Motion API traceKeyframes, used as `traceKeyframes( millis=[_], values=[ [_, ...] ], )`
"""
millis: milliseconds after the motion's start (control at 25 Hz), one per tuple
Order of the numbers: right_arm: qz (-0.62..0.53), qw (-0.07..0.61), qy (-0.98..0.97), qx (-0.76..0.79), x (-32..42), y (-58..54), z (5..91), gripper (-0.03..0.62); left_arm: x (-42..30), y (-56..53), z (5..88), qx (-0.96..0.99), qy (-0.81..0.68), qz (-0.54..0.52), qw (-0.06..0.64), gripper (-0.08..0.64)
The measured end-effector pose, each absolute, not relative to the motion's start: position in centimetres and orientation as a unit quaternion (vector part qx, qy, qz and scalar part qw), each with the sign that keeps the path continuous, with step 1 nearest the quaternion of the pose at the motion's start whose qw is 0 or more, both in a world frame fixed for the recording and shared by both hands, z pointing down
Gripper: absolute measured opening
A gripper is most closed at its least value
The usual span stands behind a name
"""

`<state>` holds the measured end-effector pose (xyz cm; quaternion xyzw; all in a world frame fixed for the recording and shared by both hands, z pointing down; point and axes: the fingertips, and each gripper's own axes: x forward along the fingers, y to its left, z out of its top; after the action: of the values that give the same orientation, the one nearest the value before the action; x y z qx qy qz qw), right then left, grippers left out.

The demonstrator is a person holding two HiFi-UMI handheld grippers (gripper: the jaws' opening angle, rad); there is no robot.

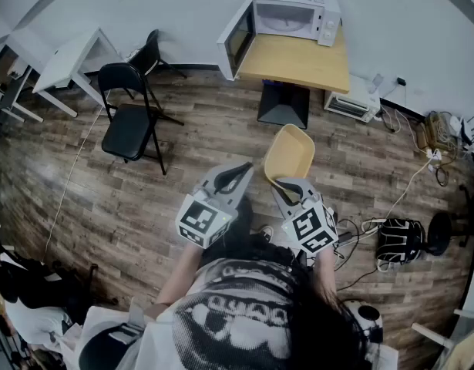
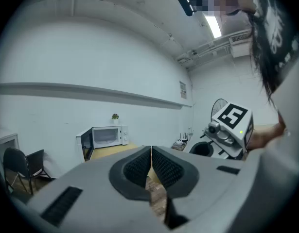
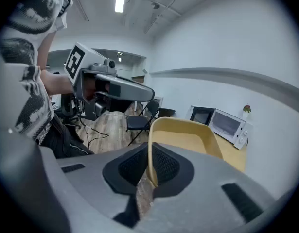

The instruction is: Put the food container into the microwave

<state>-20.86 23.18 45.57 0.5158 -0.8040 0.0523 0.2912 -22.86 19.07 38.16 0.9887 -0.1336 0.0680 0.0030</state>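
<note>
A yellow food container (image 1: pixel 289 155) hangs in the air above the wood floor, held by its near rim in my right gripper (image 1: pixel 285 185). In the right gripper view the container (image 3: pixel 184 137) fills the middle and the right gripper (image 3: pixel 150 165) is shut on its rim. My left gripper (image 1: pixel 238 177) is beside it, to the left, shut with nothing between its pads; in the left gripper view the left gripper (image 2: pixel 151 168) shows closed pads. The white microwave (image 1: pixel 287 18) stands on a wooden table (image 1: pixel 298 64) ahead, its door (image 1: pixel 237 41) swung open. The microwave (image 2: pixel 104 137) also shows far off.
A black folding chair (image 1: pixel 129 114) stands to the left, white desks (image 1: pixel 63 64) behind it. A toaster oven (image 1: pixel 351 102) sits on the floor right of the table. Cables, a fan (image 1: pixel 441 233) and power strips lie at the right.
</note>
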Motion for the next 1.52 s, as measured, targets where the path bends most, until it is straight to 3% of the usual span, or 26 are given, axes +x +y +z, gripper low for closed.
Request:
traceKeyframes(
  millis=[960,1520],
  values=[
    [0.075,0.247,-0.781,0.569,-14.5,22.9,45.5,0.028,-16.2,19.7,38.3,0.993,-0.074,0.09,-0.019,0.006],
    [0.097,0.278,-0.778,0.555,-6.6,12.4,47.6,0.028,-8.5,8.1,40.4,0.993,-0.077,0.091,-0.004,0.006]
  ],
)
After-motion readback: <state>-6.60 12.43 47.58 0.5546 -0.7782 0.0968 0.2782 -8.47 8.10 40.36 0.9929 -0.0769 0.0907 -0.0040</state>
